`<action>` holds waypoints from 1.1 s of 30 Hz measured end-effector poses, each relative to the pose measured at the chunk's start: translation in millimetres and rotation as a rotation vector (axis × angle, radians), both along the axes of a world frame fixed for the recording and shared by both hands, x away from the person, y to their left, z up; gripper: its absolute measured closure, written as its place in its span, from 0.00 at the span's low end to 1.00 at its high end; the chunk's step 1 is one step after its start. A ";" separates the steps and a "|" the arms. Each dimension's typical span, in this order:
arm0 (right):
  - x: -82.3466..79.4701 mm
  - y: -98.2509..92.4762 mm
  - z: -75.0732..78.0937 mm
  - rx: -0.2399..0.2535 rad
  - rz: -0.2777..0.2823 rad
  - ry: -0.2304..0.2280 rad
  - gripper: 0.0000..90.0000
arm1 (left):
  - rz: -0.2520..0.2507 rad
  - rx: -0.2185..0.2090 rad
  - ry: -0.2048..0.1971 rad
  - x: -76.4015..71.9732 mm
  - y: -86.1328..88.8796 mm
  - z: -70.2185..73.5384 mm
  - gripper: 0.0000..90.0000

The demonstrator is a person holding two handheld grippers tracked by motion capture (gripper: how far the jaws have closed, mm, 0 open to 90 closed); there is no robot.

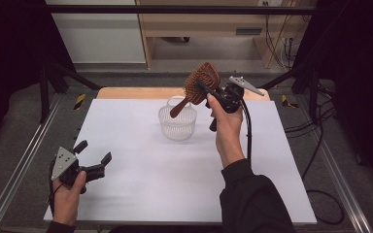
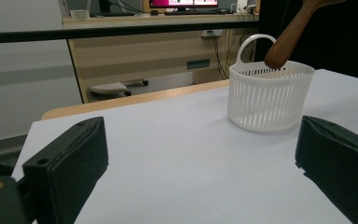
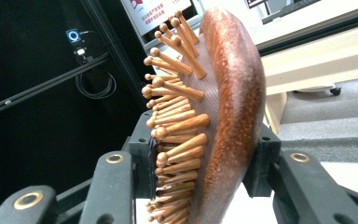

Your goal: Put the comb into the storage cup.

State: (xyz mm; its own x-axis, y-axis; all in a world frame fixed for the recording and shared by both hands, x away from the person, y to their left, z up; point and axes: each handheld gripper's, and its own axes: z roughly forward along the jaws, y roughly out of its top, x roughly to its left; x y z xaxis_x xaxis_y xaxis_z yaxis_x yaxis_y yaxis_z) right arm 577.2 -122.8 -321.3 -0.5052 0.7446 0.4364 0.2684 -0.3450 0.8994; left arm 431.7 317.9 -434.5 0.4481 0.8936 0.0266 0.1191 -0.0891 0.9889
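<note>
Right hand-held gripper [image 1: 209,92] pinching brown wooden paddle hairbrush [image 1: 201,81] over white slatted plastic basket [image 1: 177,122]; handle may tip basket. Left hand-held gripper [image 1: 93,154] spread.

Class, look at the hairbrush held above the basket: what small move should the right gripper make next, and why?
Probably lower it a little. The right gripper grips the hairbrush by its head, and the handle tip hangs at the rim of the basket, so a short descent should seat the handle inside before release.

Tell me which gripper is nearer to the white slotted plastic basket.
Right. The right gripper hangs just above the white slotted plastic basket, holding the brown wooden hairbrush over it. The left gripper rests far away, near the table's front left corner.
</note>
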 end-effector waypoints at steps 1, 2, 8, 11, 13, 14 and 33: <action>0.1 0.4 -0.9 -0.002 0.001 0.002 0.62 | 0.000 0.000 0.000 0.0 0.1 0.0 0.03; 0.4 1.0 -1.7 -0.005 0.002 0.002 0.62 | 0.001 0.000 0.000 0.0 0.1 0.0 0.03; 1.7 3.8 -5.7 -0.007 0.004 0.007 0.62 | 0.001 0.000 -0.001 -0.1 0.2 0.0 0.03; 2.0 4.2 -7.2 -0.005 0.004 0.011 0.62 | 0.000 0.000 0.000 0.1 0.1 -0.1 0.03; 2.3 4.6 -8.1 -0.002 0.002 0.014 0.62 | -0.001 0.001 -0.001 0.1 -0.1 -0.1 0.03; 2.5 4.7 -8.8 -0.004 0.002 0.014 0.62 | -0.001 0.001 -0.001 0.1 -0.2 -0.1 0.03; 7.9 11.5 -26.7 -0.008 0.001 0.036 0.61 | -0.005 0.000 0.000 0.5 -0.7 -0.2 0.03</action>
State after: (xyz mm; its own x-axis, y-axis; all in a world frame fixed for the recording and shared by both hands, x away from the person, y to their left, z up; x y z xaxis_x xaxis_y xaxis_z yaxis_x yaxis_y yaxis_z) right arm 585.2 -111.3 -348.0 -0.4900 0.7477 0.4482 0.3015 -0.3370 0.8919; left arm 432.2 317.3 -434.7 0.4525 0.8914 0.0264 0.1189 -0.0896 0.9889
